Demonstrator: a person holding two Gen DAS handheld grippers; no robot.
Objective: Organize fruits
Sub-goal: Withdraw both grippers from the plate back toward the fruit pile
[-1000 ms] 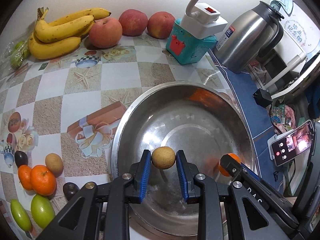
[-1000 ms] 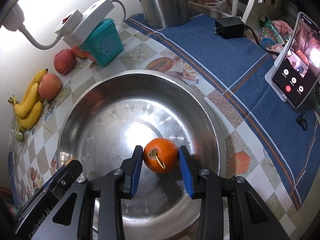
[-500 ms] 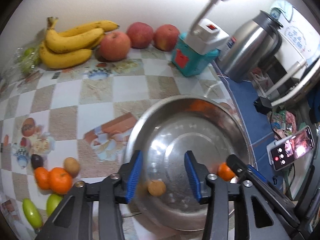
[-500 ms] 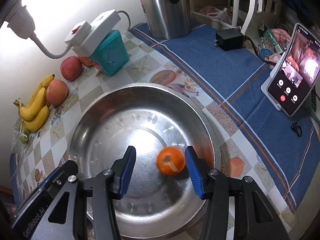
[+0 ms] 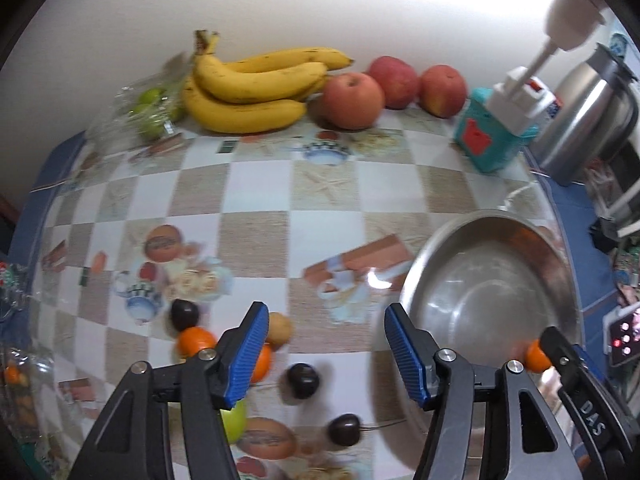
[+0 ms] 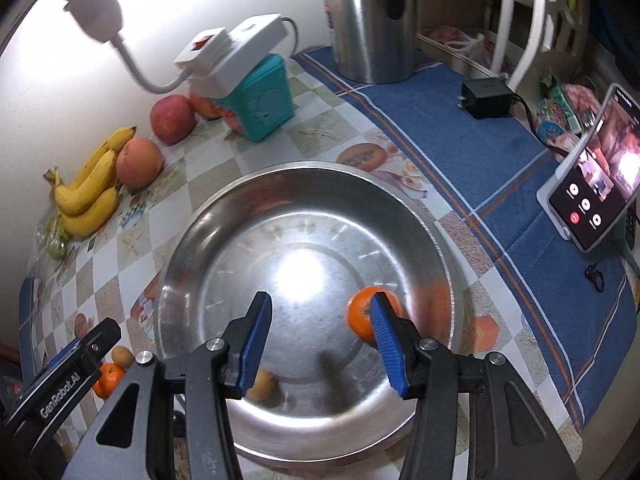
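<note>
My left gripper [image 5: 324, 348] hangs over the checked tablecloth left of the steel bowl [image 5: 420, 264]. Its jaws are opening and nothing is between them. Under it lie loose oranges [image 5: 196, 340], a brown kiwi-like fruit [image 5: 280, 328], dark round fruits [image 5: 302, 380] and a green fruit [image 5: 236, 420]. My right gripper [image 6: 320, 340] stands open above the bowl [image 6: 304, 168], holding nothing. In the bowl an orange [image 6: 362, 318] rests partly behind the right finger. A brown round fruit [image 6: 262, 388] sits behind the left finger.
Bananas [image 5: 248, 92], three apples [image 5: 352, 100] and bagged green fruit [image 5: 152, 112] line the back wall. A teal box [image 6: 260, 100] carrying a power strip, a steel kettle [image 6: 372, 20], a charger [image 6: 488, 98] and a propped phone [image 6: 588, 196] stand behind and right of the bowl.
Both grippers opened and let their fruit drop into the bowl. The left one swung left, off the bowl and over the loose fruit. The orange rolled right as the right gripper rose.
</note>
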